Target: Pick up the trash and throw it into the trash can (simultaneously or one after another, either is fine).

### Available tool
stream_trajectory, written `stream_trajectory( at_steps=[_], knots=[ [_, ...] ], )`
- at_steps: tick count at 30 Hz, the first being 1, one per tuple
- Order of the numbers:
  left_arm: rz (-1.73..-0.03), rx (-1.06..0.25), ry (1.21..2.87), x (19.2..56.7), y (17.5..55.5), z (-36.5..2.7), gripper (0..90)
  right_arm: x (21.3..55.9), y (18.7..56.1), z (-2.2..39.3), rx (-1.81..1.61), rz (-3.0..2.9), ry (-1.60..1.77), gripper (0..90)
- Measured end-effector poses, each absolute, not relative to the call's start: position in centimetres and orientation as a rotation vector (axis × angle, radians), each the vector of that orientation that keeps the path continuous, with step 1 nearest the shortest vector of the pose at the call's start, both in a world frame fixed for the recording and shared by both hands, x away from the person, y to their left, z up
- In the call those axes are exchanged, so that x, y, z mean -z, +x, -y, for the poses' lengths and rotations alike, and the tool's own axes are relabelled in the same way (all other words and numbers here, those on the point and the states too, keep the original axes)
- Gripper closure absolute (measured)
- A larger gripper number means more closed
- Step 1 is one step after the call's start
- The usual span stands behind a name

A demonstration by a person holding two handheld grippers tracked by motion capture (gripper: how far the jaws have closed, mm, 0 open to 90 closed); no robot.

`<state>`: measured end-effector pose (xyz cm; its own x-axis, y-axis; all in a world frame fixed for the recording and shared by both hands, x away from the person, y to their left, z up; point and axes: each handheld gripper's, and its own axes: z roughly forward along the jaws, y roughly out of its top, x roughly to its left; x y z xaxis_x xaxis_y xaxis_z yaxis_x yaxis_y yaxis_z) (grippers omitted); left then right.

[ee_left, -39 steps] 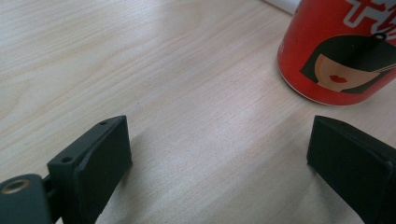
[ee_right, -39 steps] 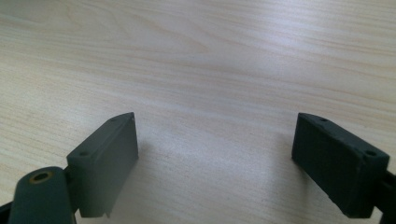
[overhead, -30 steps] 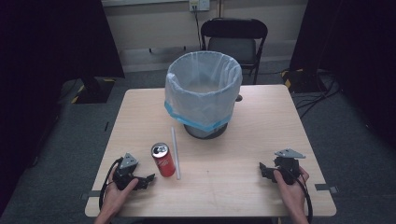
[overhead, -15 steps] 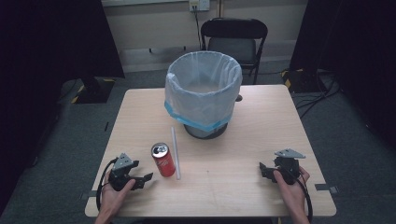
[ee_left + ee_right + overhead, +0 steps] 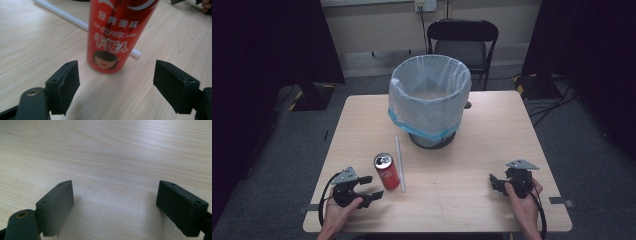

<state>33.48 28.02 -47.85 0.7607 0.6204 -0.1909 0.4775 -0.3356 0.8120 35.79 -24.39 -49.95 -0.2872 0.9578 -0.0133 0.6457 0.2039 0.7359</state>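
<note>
Change since a second ago: left gripper (image 5: 371, 187) has edged back toward the tabletop's near edge, away from the red can (image 5: 386, 171), and its jaws have just been closing a little, with nothing between them; the can, the white tube and the right gripper lie as they did.

High view, left gripper: held in the person's left hand (image 5: 341, 209) at the near left corner of the tabletop (image 5: 492, 130), jaws wide and pointing at the can, just short of it.

High view, red can: upright near the near edge, left of the middle, its silver top showing.

High view, white tube (image 5: 399, 163): lying flat just beside the can on its right, running from near the bin toward the near edge.

High view, bin (image 5: 430, 106): lined with a pale bag, standing toward the far edge around the middle, well apart from both grippers.

High view, right gripper (image 5: 498, 183): in the right hand (image 5: 524, 200) at the near right corner, resting low on the wood.

Left gripper view: both black pads (image 5: 67, 85) stand wide apart; the can (image 5: 117, 35) rises just beyond them, centred in the gap, untouched; the tube (image 5: 65, 15) passes behind it.

Right gripper view: pads (image 5: 58, 205) spread wide over bare wood (image 5: 105, 152), holding nothing.
</note>
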Motion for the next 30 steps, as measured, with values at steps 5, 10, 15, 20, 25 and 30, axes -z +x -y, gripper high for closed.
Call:
stream_trajectory(
  at_steps=[5,10,15,20,25,30],
  knots=[
    [-0.839,-0.221,1.981,48.0,34.4,-26.5,15.9,50.0,35.8,24.4,-0.87,-2.01,1.486,13.7],
    [-0.819,-0.232,2.009,48.1,35.3,-25.4,16.8,50.0,35.8,24.4,-0.87,-2.01,1.487,13.6],
    [-0.83,-0.201,2.013,48.7,35.8,-25.1,16.5,50.0,35.8,24.4,-0.87,-2.01,1.486,13.6],
    [-0.85,-0.22,1.998,48.9,35.9,-24.7,16.6,50.0,35.8,24.4,-0.87,-2.01,1.486,13.6],
    [-0.874,-0.262,1.987,49.1,36.1,-24.4,22.1,50.0,35.8,24.4,-0.87,-2.01,1.486,13.6],
    [-0.851,-0.274,2.025,49.3,36.0,-24.1,30.8,50.0,35.8,24.4,-0.87,-2.01,1.486,13.6]
  ],
)
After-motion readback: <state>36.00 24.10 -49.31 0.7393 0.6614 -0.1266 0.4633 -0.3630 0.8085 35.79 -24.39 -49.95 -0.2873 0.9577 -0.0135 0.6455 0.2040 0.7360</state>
